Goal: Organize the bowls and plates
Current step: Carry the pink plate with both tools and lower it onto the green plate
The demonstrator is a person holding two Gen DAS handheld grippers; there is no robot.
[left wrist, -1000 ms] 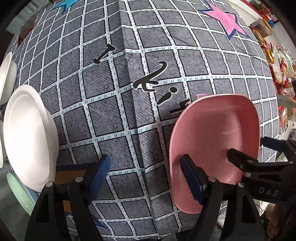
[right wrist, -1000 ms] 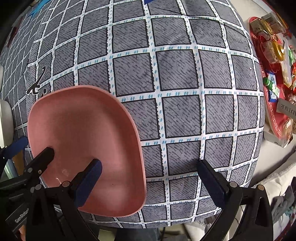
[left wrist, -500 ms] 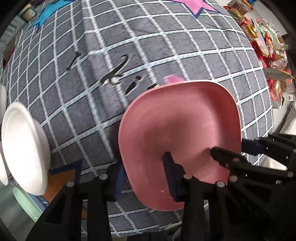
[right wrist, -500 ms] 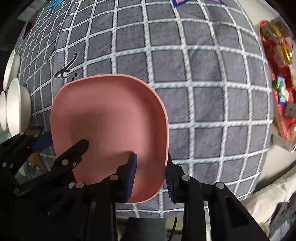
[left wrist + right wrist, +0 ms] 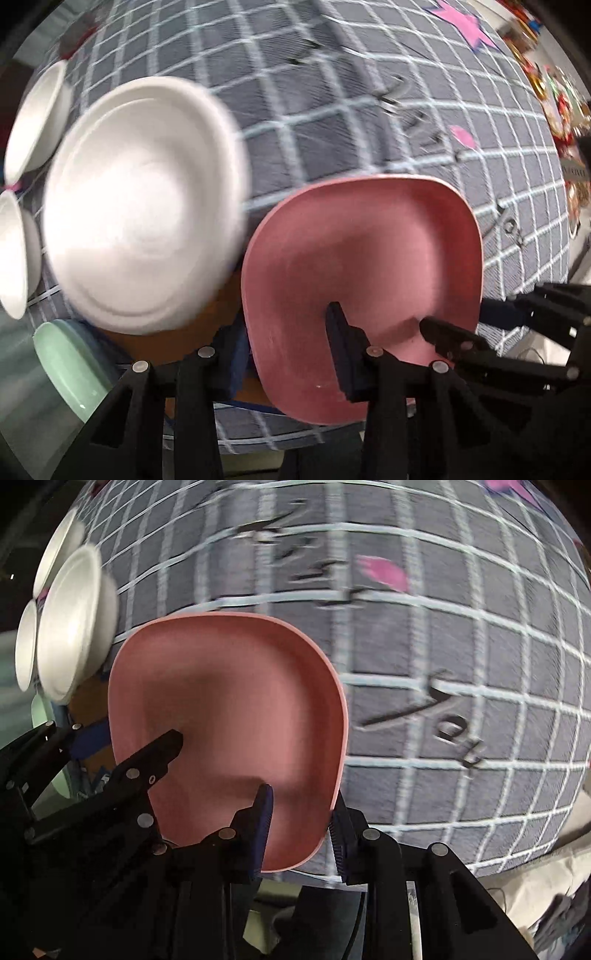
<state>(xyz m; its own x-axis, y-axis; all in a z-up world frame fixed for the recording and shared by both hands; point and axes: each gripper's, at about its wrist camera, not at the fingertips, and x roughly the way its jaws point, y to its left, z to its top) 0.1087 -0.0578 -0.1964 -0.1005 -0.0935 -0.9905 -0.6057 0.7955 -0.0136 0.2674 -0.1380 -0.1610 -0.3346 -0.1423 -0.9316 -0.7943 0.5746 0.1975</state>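
Note:
A pink squarish plate is held at its near edge by both grippers, above the checked tablecloth. My left gripper is shut on its left rim, and it shows in the right wrist view too. My right gripper is shut on the right rim of the pink plate. A large white plate lies just left of the pink plate. Two white bowls sit further left.
A pale green bowl stands at the table's near left corner. The grey checked tablecloth stretches away ahead. Red packaged goods lie beyond the right edge of the table.
Both grippers closed on the pink plate and carried it to the left, so the white plate and bowls now sit right beside it. The view is blurred by motion.

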